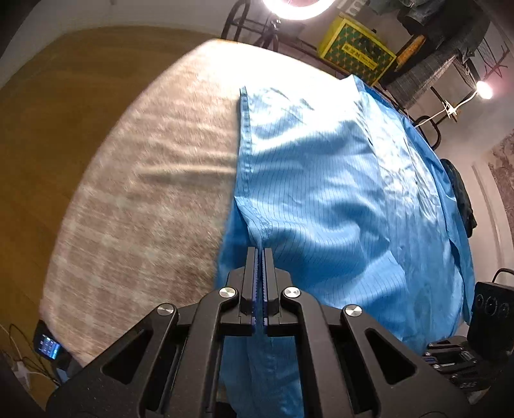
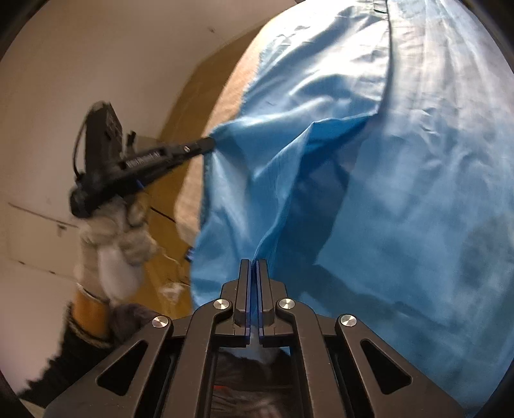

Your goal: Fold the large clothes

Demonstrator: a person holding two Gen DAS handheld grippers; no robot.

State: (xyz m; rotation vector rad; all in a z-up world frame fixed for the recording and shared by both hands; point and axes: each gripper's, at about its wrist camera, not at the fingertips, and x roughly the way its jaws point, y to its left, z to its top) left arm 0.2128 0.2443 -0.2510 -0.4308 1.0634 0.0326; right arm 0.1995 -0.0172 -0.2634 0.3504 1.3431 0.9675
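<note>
A large light-blue striped garment (image 1: pixel 337 180) lies spread over the right half of a table covered in a beige cloth (image 1: pixel 144 193). My left gripper (image 1: pixel 261 249) is shut on the garment's hemmed near edge, which rises in a ridge to the jaws. In the right wrist view the same blue garment (image 2: pixel 401 177) fills most of the frame, and my right gripper (image 2: pixel 253 261) is shut on a pinched fold of it. The left gripper (image 2: pixel 210 141) shows there too, held by a gloved hand (image 2: pixel 112 244), its tips clamped on the fabric's left corner.
A wooden floor (image 1: pixel 48 144) surrounds the table. Beyond the far edge stand a yellow-green box (image 1: pixel 356 51), a bright ring lamp (image 1: pixel 298 6), a small lamp (image 1: pixel 484 90) and dark racks. A small lit screen (image 1: pixel 48 344) sits low left.
</note>
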